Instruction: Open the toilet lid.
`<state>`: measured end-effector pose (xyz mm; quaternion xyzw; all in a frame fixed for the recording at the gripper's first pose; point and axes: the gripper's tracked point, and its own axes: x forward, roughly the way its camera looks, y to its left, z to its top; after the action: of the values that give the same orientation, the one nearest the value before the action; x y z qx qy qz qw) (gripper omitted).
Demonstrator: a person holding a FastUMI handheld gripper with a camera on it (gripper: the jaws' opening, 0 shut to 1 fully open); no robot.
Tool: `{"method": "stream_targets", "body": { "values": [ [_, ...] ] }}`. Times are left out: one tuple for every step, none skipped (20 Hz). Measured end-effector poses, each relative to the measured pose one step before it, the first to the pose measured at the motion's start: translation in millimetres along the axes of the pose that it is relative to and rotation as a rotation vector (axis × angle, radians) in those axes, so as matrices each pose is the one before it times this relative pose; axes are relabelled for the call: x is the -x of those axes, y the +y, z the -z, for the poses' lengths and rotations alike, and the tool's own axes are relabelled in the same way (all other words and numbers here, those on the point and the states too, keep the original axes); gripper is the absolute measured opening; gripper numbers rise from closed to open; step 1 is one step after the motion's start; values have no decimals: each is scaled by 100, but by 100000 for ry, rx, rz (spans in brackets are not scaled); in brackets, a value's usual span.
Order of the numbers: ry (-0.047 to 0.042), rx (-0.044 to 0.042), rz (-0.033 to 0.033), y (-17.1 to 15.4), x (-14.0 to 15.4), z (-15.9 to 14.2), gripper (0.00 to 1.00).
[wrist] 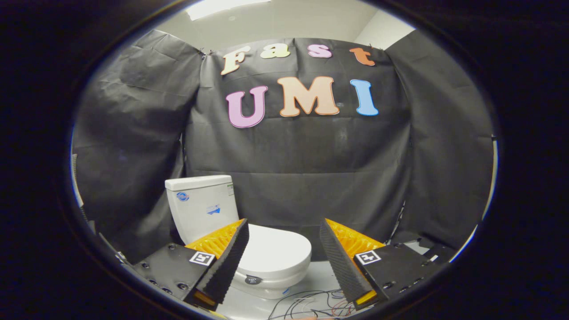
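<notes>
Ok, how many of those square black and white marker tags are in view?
2. One marker tag sits on the open claw's finger in front of the toilet; the other on the opposite finger. Others may be hidden.

Gripper camera faces booth wall, toilet (249,240) near, seemingly slightly above lid height.

Loose wires (311,304) lie tangled on the floor (320,275).

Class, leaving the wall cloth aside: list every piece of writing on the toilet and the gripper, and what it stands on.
Stickers on the tank: too small to read.
Round badge below the shut lid: blurred.
Square markers on the open gripper, whose fingers flank the lid: patterns, no words.
</notes>
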<state>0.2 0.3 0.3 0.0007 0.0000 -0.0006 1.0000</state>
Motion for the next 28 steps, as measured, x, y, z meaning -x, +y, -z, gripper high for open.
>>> {"method": "stream_targets", "body": {
  "values": [
    [5, 122, -44, 6, 13, -19, 99],
    [-42, -68, 24, -12, 31, 6, 99],
    [117, 138, -81, 43, -56, -36, 99],
    [-55, -12, 5, -58, 52, 11, 99],
    [73, 22, 5, 28, -15, -16, 99],
    [-72, 15, 7, -50, 13, 71, 99],
    [21, -91, 40, 8, -18, -47, 99],
    [-69, 29, -25, 42, -18, 65, 99],
    [2, -129, 24, -49, -5, -12, 99],
    [-117, -20, 2, 36, 36, -81, 99],
    [140, 55, -16, 46, -39, 3, 99],
    [9, 85, -42, -67, 12, 124, 99],
    [-48, -69, 33, 17, -19, -131, 99],
    [47, 26, -51, 4, -6, 95, 99],
    [-41, 11, -23, 20, 46, -39, 99],
    [30, 3, -2, -27, -17, 6, 99],
    [-83, 8, 88, -21, -29, -9, 99],
    [120, 14, 20, 51, 25, 18, 99],
    [-139, -4, 11, -36, 24, -38, 99],
    [9, -47, 110, -71, -177, 7, 99],
    [-14, 11, 126, 80, -206, 6, 98],
    [-71, 126, -86, -7, 124, 68, 98],
    [291, 22, 28, -36, -176, 45, 98],
    [615, 83, 83, 3, -406, 217, 98],
    [323, -51, -273, 69, -718, -89, 98],
    [66, 123, -446, 219, -1410, -273, 98],
    [354, 31, -37, 108, -782, 26, 98],
    [210, 13, -109, 50, -483, 224, 98]
  ]
}}
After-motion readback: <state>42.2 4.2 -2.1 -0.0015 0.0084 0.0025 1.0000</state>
